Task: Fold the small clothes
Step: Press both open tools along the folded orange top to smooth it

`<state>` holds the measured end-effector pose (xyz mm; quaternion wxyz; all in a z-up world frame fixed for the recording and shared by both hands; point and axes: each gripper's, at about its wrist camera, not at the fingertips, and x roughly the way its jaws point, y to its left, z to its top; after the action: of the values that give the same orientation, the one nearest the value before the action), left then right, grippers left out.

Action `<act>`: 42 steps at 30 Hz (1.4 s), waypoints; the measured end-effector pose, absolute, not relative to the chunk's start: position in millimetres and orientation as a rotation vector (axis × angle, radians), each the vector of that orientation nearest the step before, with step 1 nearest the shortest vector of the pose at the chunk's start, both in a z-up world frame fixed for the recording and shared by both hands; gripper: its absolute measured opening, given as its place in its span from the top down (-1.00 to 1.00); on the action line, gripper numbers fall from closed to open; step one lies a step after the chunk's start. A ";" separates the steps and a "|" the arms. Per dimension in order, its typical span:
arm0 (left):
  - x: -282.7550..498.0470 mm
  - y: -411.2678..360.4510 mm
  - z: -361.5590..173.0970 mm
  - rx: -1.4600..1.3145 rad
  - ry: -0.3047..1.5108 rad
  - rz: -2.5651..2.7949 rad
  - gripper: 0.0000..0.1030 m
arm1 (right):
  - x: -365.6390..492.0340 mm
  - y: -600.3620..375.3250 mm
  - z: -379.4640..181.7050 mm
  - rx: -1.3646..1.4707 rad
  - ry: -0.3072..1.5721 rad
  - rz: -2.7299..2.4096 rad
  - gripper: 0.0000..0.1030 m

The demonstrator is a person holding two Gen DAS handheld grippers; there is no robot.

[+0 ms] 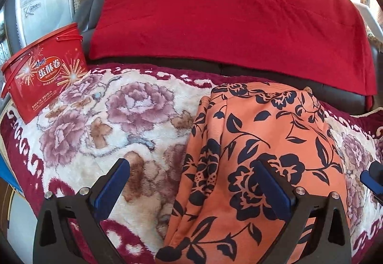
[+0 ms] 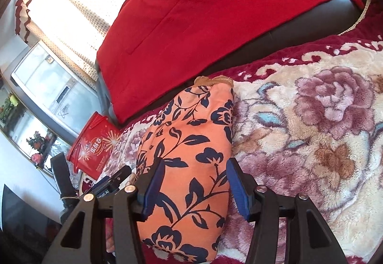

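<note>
Orange garment [image 1: 261, 151] with a navy floral print lay folded into a narrow bundle on the plush floral blanket [image 1: 115, 125], long axis running away from both cameras toward the sofa back. Far end showed a scalloped orange trim edge, just short of the dark leather sofa [image 1: 263, 71] seam.

Left claw [image 1: 191, 168] was spread wide, nothing pinched. Its right finger sat over the garment's near half, left finger over bare blanket; whether either touched fabric couldn't be told from this angle.

Right claw [image 2: 194, 180] was also spread, jaws apart. Garment's near end sat between the two blue pads [image 2: 235, 182]: left pad at or over the fabric's left side, right pad at its right edge. No visible squeeze or bunching, so not gripping. Right claw's blue tip was just visible at the right edge of the left wrist view [image 1: 371, 177], beside the garment.

Red quilted cover [image 1: 227, 12] was draped over the sofa back behind the garment. Red egg-roll tub [image 1: 45, 74] with handle stood on the blanket's far left corner, well apart from the garment. Grey appliance [image 1: 40, 0] and dotted curtain [image 2: 79, 7] in the background.
</note>
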<state>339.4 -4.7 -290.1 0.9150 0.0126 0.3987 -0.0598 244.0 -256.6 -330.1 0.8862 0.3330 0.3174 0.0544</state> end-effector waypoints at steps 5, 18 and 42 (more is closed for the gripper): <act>341.2 -6.5 -291.9 0.021 0.831 -0.127 -1.00 | 246.2 -256.6 -332.3 0.699 0.665 0.122 -0.11; 341.0 -6.7 -294.5 0.027 0.833 -0.131 -1.00 | 248.8 -256.5 -335.2 0.699 0.671 0.140 -0.11; 346.0 -5.0 -299.7 0.022 0.861 -0.139 -1.00 | 251.9 -250.1 -335.9 0.687 0.675 0.162 -0.11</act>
<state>346.0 -5.0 -299.7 0.9064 0.0108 0.4168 -0.0674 251.9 -250.1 -335.9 0.8831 0.3300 0.3244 0.0776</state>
